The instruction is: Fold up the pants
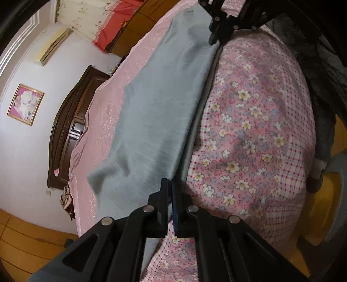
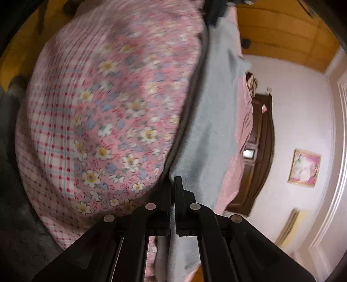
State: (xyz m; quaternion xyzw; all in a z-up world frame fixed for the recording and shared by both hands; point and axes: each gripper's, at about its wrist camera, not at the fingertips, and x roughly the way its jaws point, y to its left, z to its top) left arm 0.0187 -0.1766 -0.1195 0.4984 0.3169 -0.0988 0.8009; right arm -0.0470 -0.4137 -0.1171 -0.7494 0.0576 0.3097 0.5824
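left gripper [image 1: 170,201] pinching an edge of the pants [image 1: 156,112], fingers [image 1: 163,195] nearly closed with only the thin grey cloth between them. blue ribbed pad showing on the inner face of one finger, pressing against the fabric. right gripper [image 2: 172,191] clamping the same pants [image 2: 208,134] at another spot, fingers [image 2: 179,188] drawn almost together on the grey cloth, a strip of fabric hanging down through the gap behind the tips. in the left wrist view, seeing the right gripper [image 1: 216,36] at the top, gripping the far end of the taut edge; in the right wrist view, glimpsing the left gripper [image 2: 213,15] at the top in the same way, blurred. holding the pants stretched between both grippers along one straight dark edge, the light grey cloth hanging and spreading toward the pink sheet [image 1: 104,121] of the bed. lying just beside that edge, on the other side, a floral quilt [image 1: 249,121] with checked border, bulging high; touching or merely close to the pants, cannot tell. showing beyond the bed a dark wooden headboard [image 1: 69,130], a white wall with a framed picture [image 1: 25,104], and wooden floor [image 1: 26,240]. right wrist view smeared by motion, so fine detail of the cloth there unclear.
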